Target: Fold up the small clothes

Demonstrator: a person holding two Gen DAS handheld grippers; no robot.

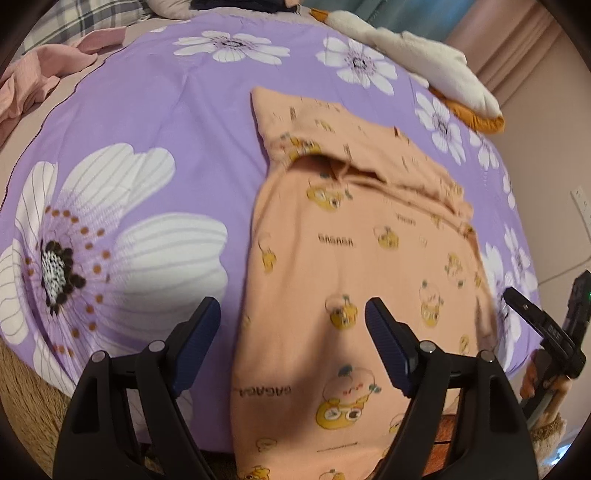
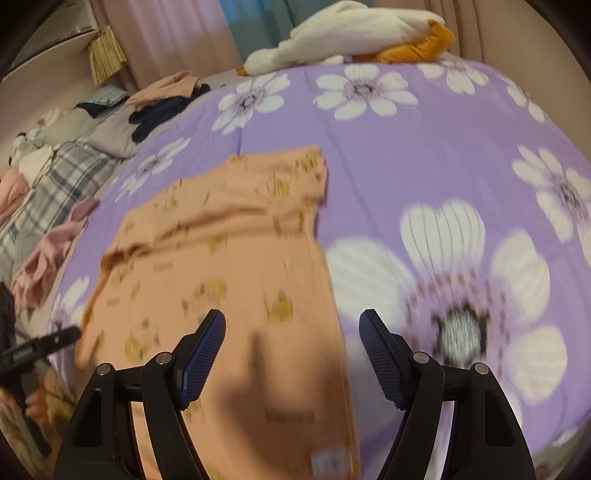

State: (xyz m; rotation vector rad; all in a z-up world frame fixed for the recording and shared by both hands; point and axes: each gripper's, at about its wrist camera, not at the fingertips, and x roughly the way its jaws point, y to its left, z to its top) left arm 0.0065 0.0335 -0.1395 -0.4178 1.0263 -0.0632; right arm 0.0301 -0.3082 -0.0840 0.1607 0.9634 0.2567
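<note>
A small peach garment (image 1: 343, 258) printed with yellow cartoon figures lies flat on the purple flowered bedspread (image 1: 166, 122), its far part folded over. It also shows in the right wrist view (image 2: 229, 266), blurred. My left gripper (image 1: 291, 314) is open and empty, hovering over the garment's near left edge. My right gripper (image 2: 291, 328) is open and empty above the garment's near right edge. The right gripper also shows at the far right of the left wrist view (image 1: 535, 321). The left gripper shows at the left edge of the right wrist view (image 2: 40, 343).
A white and orange plush toy (image 1: 436, 70) lies at the bed's far edge. Pink clothes (image 1: 40, 74) lie at the far left, with dark and peach clothes (image 2: 162, 99) and plaid bedding (image 2: 66, 177) beyond. Curtains (image 2: 166, 33) hang behind the bed.
</note>
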